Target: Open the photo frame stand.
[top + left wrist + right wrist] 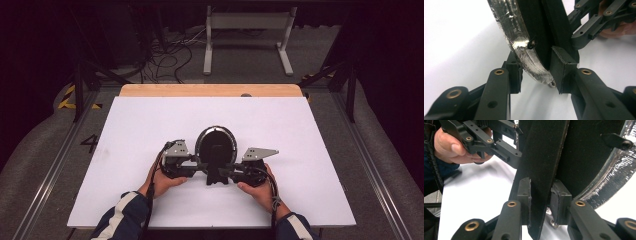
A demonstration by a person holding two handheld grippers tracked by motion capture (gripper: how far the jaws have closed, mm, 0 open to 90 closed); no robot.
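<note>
A round black disc [216, 141] with a silvery foil rim [519, 37] lies on the white table, its black stand leg [216, 170] pointing toward the person. My left gripper [199, 166] comes at its near end from the left; in the left gripper view this gripper [537, 72] has one pad on the foil rim and the other against the black leg [554, 27]. My right gripper [231, 171] comes from the right. In the right gripper view, the right gripper [541, 197] is shut on the flat black leg [544, 170], with the disc's back [586, 157] just behind.
The white table sheet [150, 125] spreads wide on all sides, with a wooden edge [210, 90] at the far side. Beyond it stand a white metal frame [247, 30] and loose cables [165, 55] on the floor. Each gripper view shows the other hand's gripper close by.
</note>
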